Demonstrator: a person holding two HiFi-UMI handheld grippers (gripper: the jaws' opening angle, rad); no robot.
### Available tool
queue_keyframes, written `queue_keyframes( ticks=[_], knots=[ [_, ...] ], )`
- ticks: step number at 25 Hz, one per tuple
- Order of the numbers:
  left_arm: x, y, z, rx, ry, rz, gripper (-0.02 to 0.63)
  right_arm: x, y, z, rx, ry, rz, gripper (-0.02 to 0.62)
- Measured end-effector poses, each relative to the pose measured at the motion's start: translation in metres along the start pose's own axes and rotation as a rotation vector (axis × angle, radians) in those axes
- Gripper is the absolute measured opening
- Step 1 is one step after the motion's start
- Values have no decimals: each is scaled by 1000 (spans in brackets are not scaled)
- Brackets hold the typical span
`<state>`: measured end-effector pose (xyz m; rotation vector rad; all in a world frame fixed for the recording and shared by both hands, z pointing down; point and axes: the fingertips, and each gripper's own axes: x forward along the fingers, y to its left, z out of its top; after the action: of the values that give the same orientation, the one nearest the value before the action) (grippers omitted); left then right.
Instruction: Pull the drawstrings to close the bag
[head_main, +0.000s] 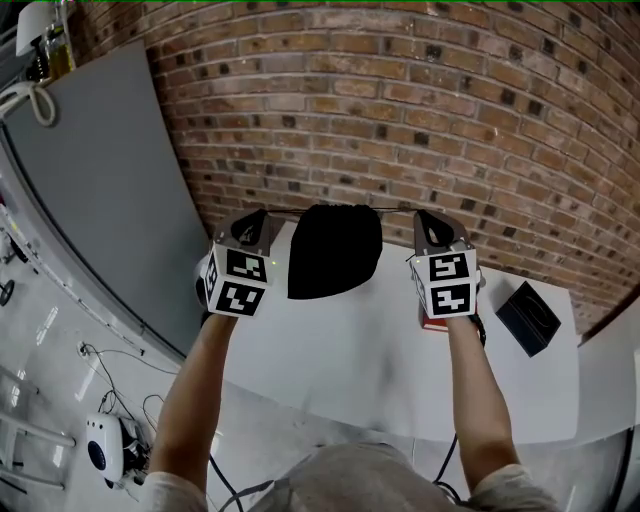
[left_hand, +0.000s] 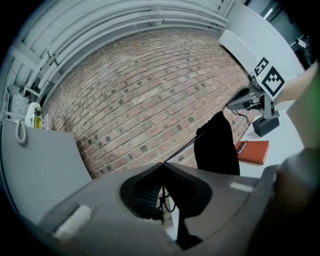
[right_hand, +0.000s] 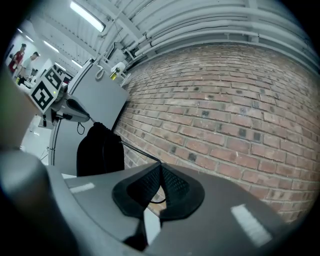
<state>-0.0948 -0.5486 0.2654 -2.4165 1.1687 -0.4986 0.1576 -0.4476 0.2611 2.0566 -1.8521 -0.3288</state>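
A black drawstring bag (head_main: 333, 250) hangs above the white table (head_main: 380, 370), its mouth gathered at the top. My left gripper (head_main: 250, 228) is shut on the left drawstring (left_hand: 182, 147), which runs taut to the bag (left_hand: 216, 145). My right gripper (head_main: 432, 228) is shut on the right drawstring (right_hand: 140, 151), also stretched tight to the bag (right_hand: 100, 150). The two grippers stand level on either side of the bag, pulled apart. A knotted string end dangles behind the left gripper's (left_hand: 163, 165) closed jaws. The right gripper's (right_hand: 160, 165) jaws meet on the cord.
A red book (head_main: 432, 322) lies on the table under my right gripper, and a black box (head_main: 528, 318) sits at the right end. A brick wall (head_main: 450, 120) stands close behind the table. A grey panel (head_main: 110, 190) leans at the left.
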Motion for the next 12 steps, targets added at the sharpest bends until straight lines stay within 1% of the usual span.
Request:
queue_keyframes(
  ticks=[6,12],
  knots=[
    [-6,12,-14,-34,11,20,9,-4,-2,-9,30,18,2,5],
    [-8,12,-21,-56,18,23,9,-5,-2,-13,48,24,1,5]
  ],
)
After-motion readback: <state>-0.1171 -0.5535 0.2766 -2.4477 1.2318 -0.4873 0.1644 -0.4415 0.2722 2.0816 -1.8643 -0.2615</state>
